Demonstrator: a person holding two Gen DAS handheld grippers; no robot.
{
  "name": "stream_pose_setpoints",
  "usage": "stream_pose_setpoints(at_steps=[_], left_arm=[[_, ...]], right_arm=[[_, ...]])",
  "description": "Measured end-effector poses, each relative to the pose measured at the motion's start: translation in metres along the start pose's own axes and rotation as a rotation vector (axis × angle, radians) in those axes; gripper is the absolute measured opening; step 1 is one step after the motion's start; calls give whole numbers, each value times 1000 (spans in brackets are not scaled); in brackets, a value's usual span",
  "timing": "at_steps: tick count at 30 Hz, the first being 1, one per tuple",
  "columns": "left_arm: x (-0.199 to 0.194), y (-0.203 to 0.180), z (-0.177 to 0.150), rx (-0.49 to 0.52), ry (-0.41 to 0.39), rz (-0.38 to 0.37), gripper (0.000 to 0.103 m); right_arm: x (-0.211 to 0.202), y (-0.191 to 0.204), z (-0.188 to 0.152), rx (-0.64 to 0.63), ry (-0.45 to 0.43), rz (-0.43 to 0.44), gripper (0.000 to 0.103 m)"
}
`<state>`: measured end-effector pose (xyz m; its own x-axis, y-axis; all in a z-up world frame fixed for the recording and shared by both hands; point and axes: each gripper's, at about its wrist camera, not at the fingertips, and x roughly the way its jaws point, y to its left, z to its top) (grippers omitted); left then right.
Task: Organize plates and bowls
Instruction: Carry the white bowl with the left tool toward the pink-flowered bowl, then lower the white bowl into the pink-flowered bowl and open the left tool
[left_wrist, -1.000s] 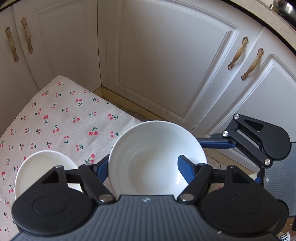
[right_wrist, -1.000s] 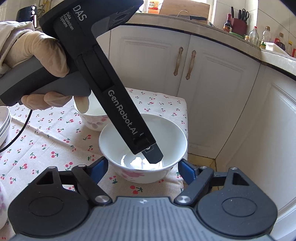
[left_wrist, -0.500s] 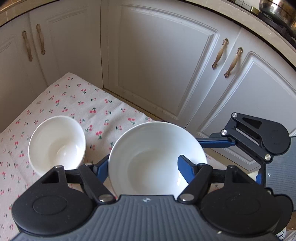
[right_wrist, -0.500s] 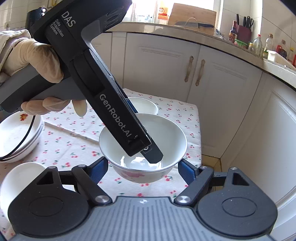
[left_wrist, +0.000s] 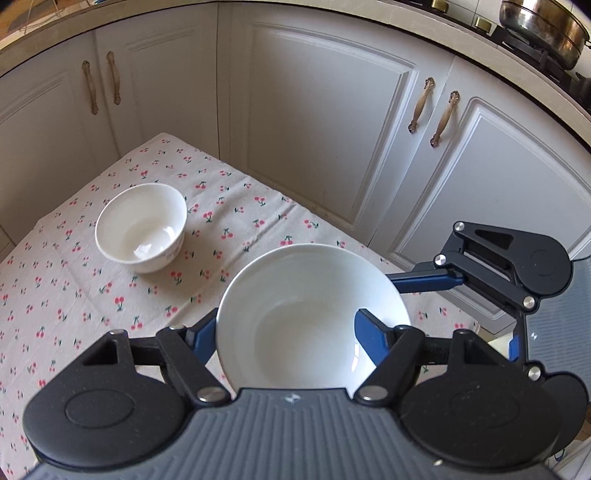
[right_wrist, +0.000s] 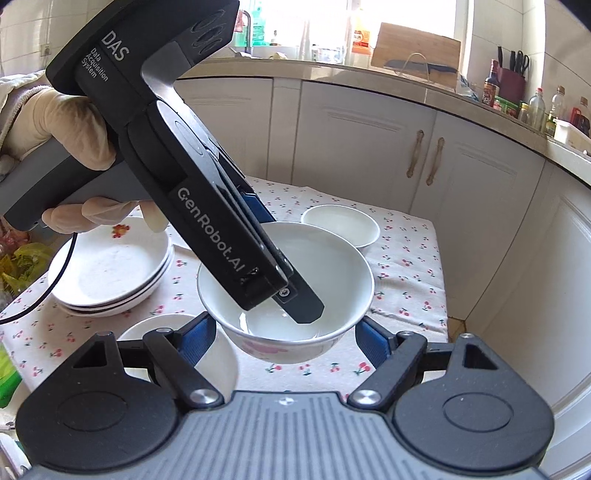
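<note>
A cherry-print cloth covered the desk, ringed by white cabinets. The large white bowl, held above it, was clamped by the left gripper; the right gripper jaws were apart around it.

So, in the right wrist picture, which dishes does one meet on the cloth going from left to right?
Stack of plates → large bowl with a claw finger inside → small bowl near the far edge.

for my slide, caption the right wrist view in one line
Left claw carries a big bowl above the cherry-print cloth, beside stacked plates and a small bowl.
</note>
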<state>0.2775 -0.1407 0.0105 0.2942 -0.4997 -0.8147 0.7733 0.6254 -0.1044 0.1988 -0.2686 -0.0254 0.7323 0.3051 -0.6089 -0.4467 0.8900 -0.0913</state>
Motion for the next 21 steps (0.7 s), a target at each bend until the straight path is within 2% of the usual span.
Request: stream_pose_setpoints(at_steps=[9, 21], left_arm=[[-19, -6, -31, -29, -6, 26, 75], [-28, -8, -60, -67, -9, 40, 75]], right_arm=[[-14, 32, -6, -37, -7, 18, 86], [-12, 53, -15, -47, 2, 51, 86]])
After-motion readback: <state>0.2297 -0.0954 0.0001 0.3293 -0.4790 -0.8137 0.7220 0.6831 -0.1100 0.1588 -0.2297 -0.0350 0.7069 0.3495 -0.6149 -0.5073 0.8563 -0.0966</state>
